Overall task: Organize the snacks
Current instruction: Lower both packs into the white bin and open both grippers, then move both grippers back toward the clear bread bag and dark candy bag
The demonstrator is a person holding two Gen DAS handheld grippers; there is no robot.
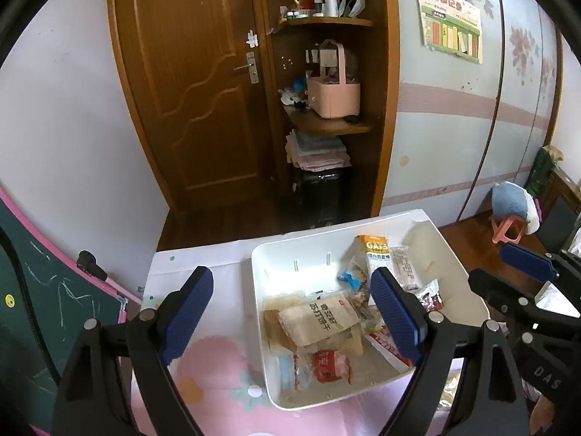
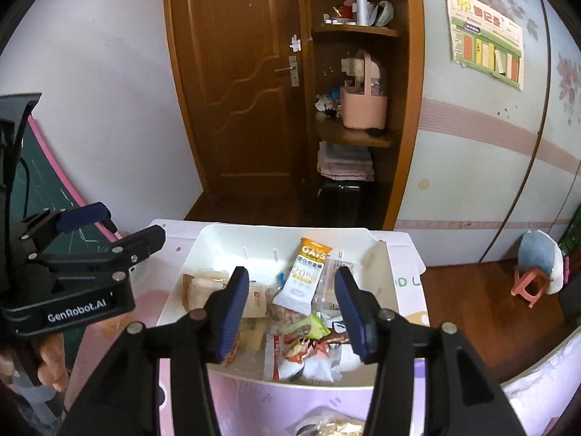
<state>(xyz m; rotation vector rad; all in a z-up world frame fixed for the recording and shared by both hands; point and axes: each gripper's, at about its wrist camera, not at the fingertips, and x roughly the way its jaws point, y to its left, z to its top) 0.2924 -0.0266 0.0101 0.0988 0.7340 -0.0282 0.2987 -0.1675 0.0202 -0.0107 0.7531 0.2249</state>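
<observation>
The snacks sit heaped in a white tub (image 1: 366, 396) that stands on the worktop (image 1: 218, 374), toward its far right corner as the left wrist view shows it. The worktop carries a pink cloth with a flower print. Inside the tub, an orange and white oat bar (image 2: 307, 272) stands propped against the far wall, a clear-wrapped bar (image 2: 336, 276) leaning just beside it. A tan cracker packet (image 1: 319, 318) with dark lettering lies near the tub's middle, on top of other wrappers. A red packet (image 1: 332, 365) lies close to the near wall, a blue and white wrapper (image 1: 348, 278) farther back. In the right wrist view a red and white packet (image 2: 301, 354) and a green wrapper (image 2: 312, 325) lie near the front wall of the tub.

The left gripper (image 1: 290, 309) hangs over the tub's left rim with its jaws spread wide and nothing between them; one finger is over the cloth, the other over the snacks. The right gripper (image 2: 292, 307) hovers over the tub's near side, jaws parted and empty, the pile visible between its fingers. A hand (image 2: 52, 367) holds the left gripper's handle.

Beyond the worktop are a brown door (image 1: 189, 83), wooden shelves (image 1: 326, 127) bearing a pink basket (image 1: 334, 96), and a poster (image 1: 450, 25) on the wall.
</observation>
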